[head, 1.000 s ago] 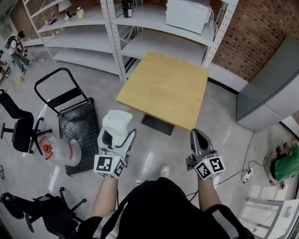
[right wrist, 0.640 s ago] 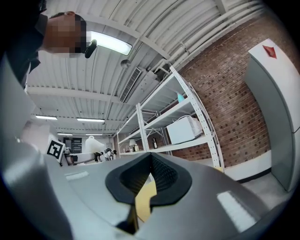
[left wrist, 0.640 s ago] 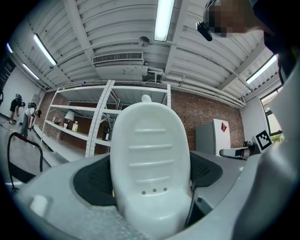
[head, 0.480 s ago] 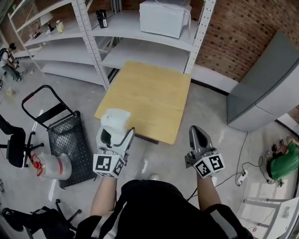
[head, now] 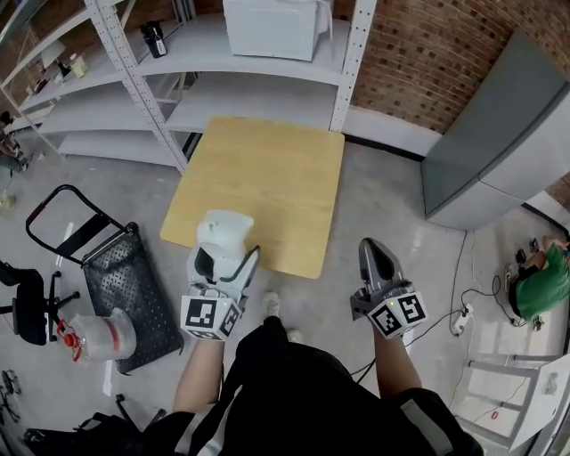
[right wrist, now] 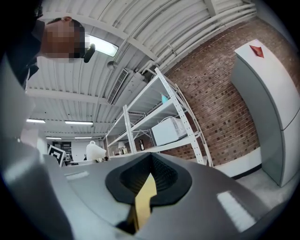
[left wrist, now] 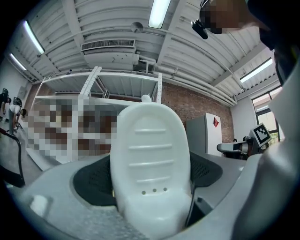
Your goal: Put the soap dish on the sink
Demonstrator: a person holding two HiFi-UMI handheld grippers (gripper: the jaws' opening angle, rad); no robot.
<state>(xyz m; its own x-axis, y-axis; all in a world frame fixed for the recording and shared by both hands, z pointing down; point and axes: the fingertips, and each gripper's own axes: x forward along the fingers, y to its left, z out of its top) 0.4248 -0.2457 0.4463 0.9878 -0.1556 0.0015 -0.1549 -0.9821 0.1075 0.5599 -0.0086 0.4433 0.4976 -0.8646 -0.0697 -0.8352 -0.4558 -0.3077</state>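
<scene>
My left gripper (head: pixel 220 260) is shut on a white oval soap dish (head: pixel 223 233), held upright above the floor at the near edge of a wooden table (head: pixel 267 169). In the left gripper view the soap dish (left wrist: pixel 150 159) fills the space between the jaws, its ribs and three small holes facing the camera. On the right, my right gripper (head: pixel 373 251) is shut with nothing in it; its jaws (right wrist: pixel 149 180) meet edge to edge. No sink shows in any view.
Grey metal shelving (head: pixel 258 85) with a white microwave (head: pixel 272 25) stands behind the table against a brick wall. A grey cabinet (head: pixel 499 134) is at the right. A black cart (head: pixel 120 280), a clear water jug (head: pixel 98 334) and an office chair (head: pixel 22 303) stand at the left.
The table and shelves have slid down and left in the head view as the person steps towards them. Both grippers keep their pose, and the soap dish stays held.
</scene>
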